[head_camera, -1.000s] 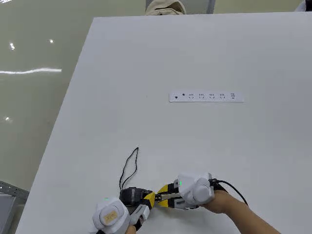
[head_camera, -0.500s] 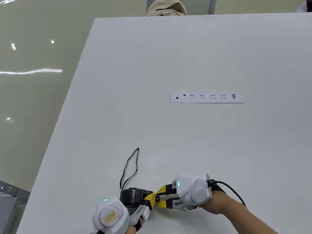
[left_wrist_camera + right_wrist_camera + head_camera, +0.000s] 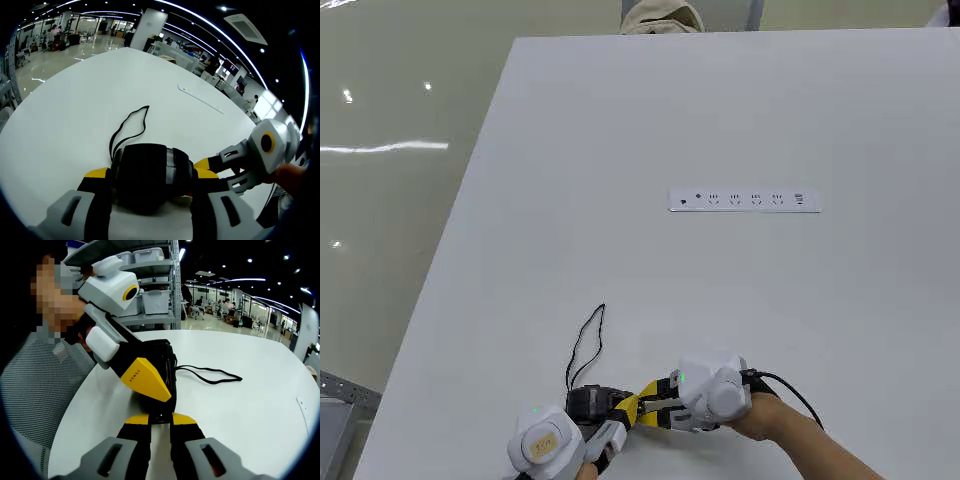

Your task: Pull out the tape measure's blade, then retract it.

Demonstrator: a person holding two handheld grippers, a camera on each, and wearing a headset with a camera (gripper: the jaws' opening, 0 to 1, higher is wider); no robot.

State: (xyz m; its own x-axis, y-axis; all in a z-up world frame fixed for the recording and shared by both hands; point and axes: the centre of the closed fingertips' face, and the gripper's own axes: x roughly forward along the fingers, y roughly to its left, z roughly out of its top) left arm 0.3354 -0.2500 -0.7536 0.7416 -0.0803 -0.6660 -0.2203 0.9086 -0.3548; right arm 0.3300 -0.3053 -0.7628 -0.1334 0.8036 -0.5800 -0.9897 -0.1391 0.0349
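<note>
A black tape measure lies near the front edge of the white table, and its black wrist cord loops away from it. My left gripper is shut on the case, one yellow-tipped jaw on each side. From the right, my right gripper meets the case's mouth. In the right gripper view its jaws stand nearly together at the case's lower edge, pinching the blade's end. Hardly any blade shows. One of the left gripper's yellow fingers lies across the case there.
A white power strip lies at mid-table, well beyond the grippers. The table's left edge drops to a shiny floor. Shelves with storage bins stand behind the person in the right gripper view.
My right gripper has crept a little to the left, closer to the case. The left gripper and the tape measure have stayed put.
</note>
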